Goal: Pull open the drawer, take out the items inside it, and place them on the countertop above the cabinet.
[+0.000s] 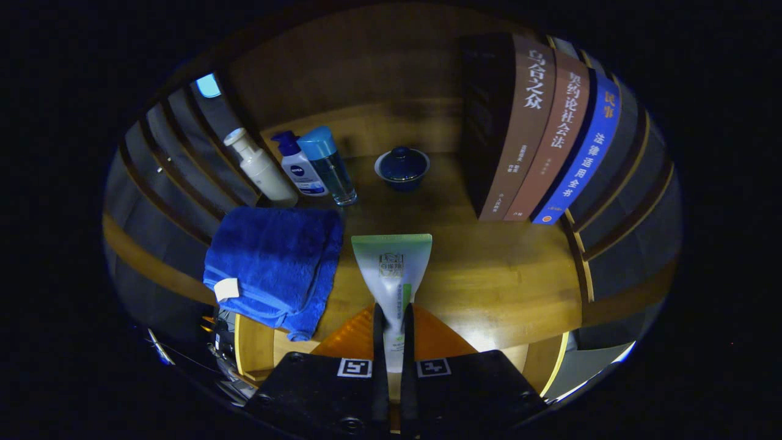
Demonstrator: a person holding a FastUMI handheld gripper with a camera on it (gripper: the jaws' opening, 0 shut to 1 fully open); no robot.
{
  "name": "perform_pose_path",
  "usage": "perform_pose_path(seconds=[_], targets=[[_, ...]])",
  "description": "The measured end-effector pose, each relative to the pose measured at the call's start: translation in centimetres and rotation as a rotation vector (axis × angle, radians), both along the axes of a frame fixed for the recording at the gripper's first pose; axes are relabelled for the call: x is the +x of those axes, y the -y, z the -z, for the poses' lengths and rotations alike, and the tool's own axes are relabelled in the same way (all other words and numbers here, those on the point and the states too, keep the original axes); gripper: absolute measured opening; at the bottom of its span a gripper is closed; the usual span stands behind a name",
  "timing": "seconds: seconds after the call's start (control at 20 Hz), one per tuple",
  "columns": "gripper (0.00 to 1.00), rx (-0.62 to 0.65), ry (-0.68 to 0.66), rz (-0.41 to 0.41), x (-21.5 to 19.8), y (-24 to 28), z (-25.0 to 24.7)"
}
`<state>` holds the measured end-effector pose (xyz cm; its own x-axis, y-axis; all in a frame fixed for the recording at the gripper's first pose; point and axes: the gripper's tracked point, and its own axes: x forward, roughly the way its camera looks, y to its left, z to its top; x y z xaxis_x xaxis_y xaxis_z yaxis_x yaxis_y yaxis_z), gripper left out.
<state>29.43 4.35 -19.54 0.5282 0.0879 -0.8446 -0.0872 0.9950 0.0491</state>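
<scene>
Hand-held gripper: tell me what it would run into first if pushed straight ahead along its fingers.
The hand-held gripper is shut on a white-and-green tube, whose flat end leads. Straight beyond it stands the dark blue lidded bowl on the wooden countertop; that looks like the first contact, though depth is uncertain.

Gripper (393, 324) fingers (378, 330) clamped near-closed

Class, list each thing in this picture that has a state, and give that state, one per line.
hand-held gripper: shut on the tube
tube: held, crimped end forward
blue towel: folded, overhanging the countertop edge
lidded bowl: lid on
three bottles: upright, capped
books: standing upright
</scene>
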Motion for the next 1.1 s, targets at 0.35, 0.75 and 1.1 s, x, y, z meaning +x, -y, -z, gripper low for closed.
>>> perform_pose_path(seconds=[0.35, 0.75, 1.1], targets=[[0.12, 0.014, -0.025, 0.016, 2.7, -0.1, 2.2], [0.73, 0.02, 0.016, 0.026, 3.4, 0.1, 2.1], [1.0, 0.001, 0.176, -0.017, -0.5, -0.4, 0.0]])
